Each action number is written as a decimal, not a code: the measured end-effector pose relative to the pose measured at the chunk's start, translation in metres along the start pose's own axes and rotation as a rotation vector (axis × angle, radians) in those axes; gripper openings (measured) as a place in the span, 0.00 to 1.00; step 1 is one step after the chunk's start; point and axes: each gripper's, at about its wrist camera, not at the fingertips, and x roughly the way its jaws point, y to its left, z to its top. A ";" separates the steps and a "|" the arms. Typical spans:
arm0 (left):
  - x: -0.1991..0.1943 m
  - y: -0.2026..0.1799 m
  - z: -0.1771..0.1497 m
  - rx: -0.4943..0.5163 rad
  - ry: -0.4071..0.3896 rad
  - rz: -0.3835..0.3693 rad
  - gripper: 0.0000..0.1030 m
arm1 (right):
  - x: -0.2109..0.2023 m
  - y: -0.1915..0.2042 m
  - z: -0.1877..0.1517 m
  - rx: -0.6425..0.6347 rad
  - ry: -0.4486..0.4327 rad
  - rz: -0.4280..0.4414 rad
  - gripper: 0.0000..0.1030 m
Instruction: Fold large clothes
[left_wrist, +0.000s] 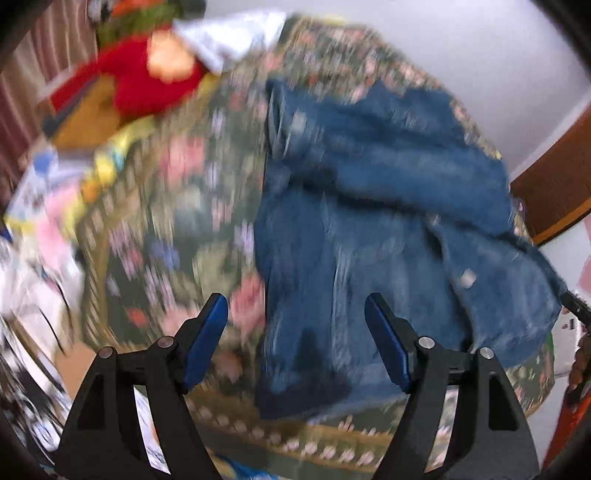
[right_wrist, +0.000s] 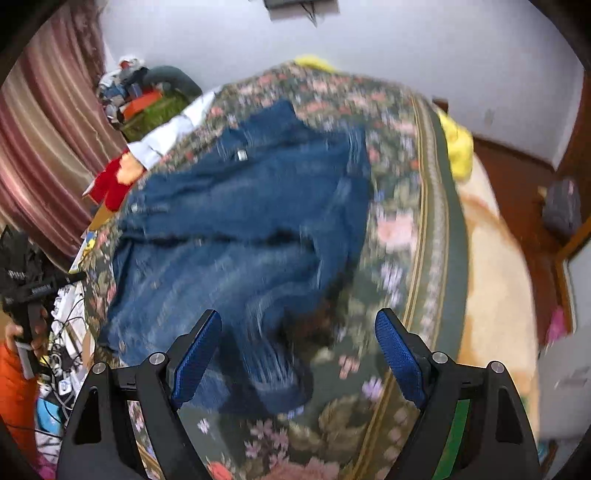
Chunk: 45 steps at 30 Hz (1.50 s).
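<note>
A large blue denim garment (left_wrist: 369, 206) lies rumpled and partly folded on a floral bedspread (left_wrist: 177, 206). It also shows in the right wrist view (right_wrist: 240, 221), spread over the same bedspread (right_wrist: 402, 229). My left gripper (left_wrist: 295, 325) is open and empty, held above the garment's near edge. My right gripper (right_wrist: 297, 339) is open and empty, above the garment's near corner. Both views are blurred by motion.
A red cloth (left_wrist: 140, 85) and a white cloth (left_wrist: 229, 37) lie at the bed's far left. A yellow cloth (right_wrist: 458, 147) and a cream blanket (right_wrist: 495, 266) lie to the right. Striped curtains (right_wrist: 44, 147) hang left. Cables and clutter (right_wrist: 62, 343) lie beside the bed.
</note>
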 end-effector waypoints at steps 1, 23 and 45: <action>0.008 0.004 -0.006 -0.014 0.026 -0.005 0.74 | 0.004 -0.003 -0.006 0.028 0.012 0.017 0.82; 0.042 -0.045 -0.046 0.032 0.040 0.002 0.23 | 0.028 -0.004 -0.016 0.171 0.053 0.250 0.30; -0.060 -0.057 0.130 -0.018 -0.399 -0.101 0.20 | -0.005 -0.002 0.133 0.133 -0.313 0.170 0.18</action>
